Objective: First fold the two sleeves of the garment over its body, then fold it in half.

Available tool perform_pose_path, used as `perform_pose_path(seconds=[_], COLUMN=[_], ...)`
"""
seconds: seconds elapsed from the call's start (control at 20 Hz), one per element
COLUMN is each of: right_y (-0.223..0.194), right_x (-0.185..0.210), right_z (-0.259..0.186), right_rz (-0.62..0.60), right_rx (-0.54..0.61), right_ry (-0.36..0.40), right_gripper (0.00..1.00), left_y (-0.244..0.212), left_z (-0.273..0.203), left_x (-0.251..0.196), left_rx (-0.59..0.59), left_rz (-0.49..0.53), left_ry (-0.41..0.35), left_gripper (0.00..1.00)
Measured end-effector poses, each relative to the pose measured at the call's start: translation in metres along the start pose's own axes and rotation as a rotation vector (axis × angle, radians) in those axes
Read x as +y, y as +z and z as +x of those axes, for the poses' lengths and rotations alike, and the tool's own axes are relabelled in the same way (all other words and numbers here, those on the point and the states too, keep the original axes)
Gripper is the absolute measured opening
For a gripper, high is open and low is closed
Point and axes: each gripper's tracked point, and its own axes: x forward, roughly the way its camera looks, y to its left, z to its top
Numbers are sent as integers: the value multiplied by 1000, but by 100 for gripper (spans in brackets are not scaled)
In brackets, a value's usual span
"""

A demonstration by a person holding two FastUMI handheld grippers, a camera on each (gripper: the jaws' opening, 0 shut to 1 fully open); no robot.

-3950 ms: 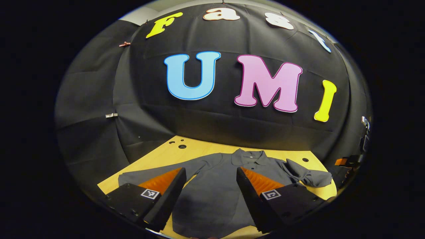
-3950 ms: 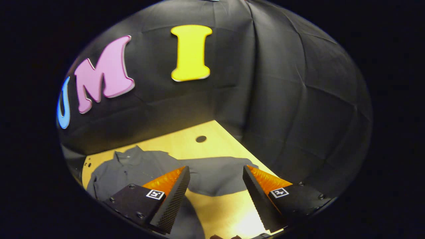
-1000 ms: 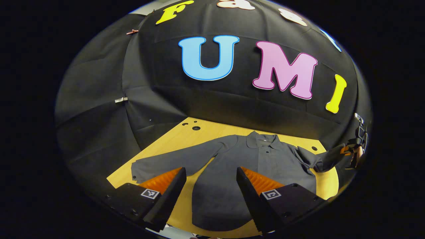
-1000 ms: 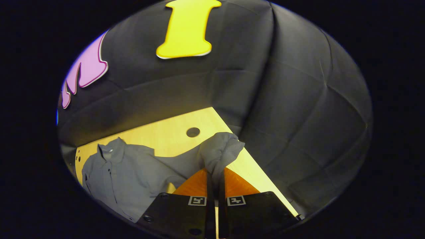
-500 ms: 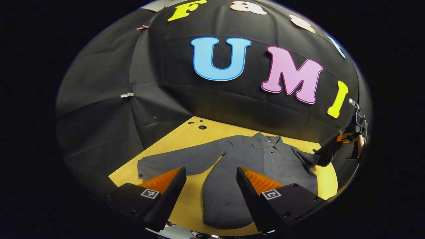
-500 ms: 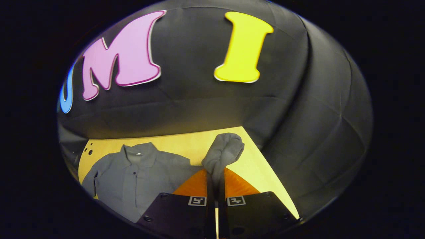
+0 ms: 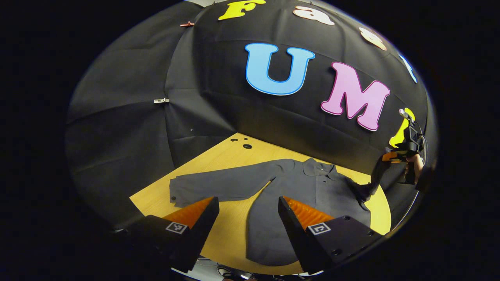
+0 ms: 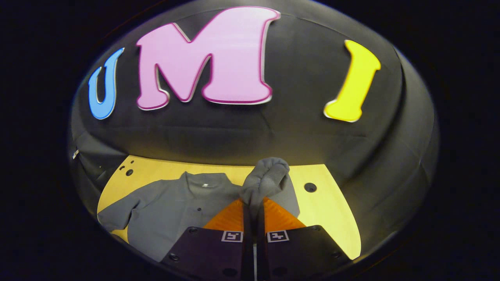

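Observation:
A grey long-sleeved shirt (image 7: pixel 289 195) lies face up on the wooden table (image 7: pixel 218 156), collar toward the back wall. One sleeve (image 7: pixel 218 183) stretches flat to the left. My left gripper (image 7: pixel 247 207) hovers open above the table's near edge, with nothing between its fingers. My right gripper (image 8: pixel 253 208) is shut on the end of the other sleeve (image 8: pixel 265 179), which bunches up above its fingers. In the left gripper view that right gripper (image 7: pixel 392 158) is lifted at the far right, the sleeve (image 7: pixel 373 179) hanging from it down to the shirt. The right gripper view shows the shirt's body (image 8: pixel 175 210) to the left.
The table (image 8: pixel 328 210) has round holes at its back corners (image 7: pixel 247 146) (image 8: pixel 310 187). Black cloth walls close it in behind and at both sides. A person's hand (image 7: pixel 416 166) holds the right gripper at the far right edge of the left gripper view.
The right gripper, shut on the sleeve end since a second ago, has risen and swung left toward the shirt's body. The left gripper has stayed open, and its view has drifted left.

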Motion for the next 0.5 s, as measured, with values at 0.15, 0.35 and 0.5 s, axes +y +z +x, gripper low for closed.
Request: perform_pose_path(seconds=[0.15,0.35,0.5], right_y=[2,-1,-12], right_x=[51,122,177], right_z=[7,16,24], right_rz=[-37,-84,-117], right_rx=[6,17,37], right_ry=[52,130,187], right_gripper=[7,8,8], left_y=[1,-1,-4], left_z=[1,2,4], left_x=[12,23,34], left_rx=[-1,5,14], left_rz=[-9,-25,-35], left_ry=[11,19,34], left_gripper=[96,96,96])
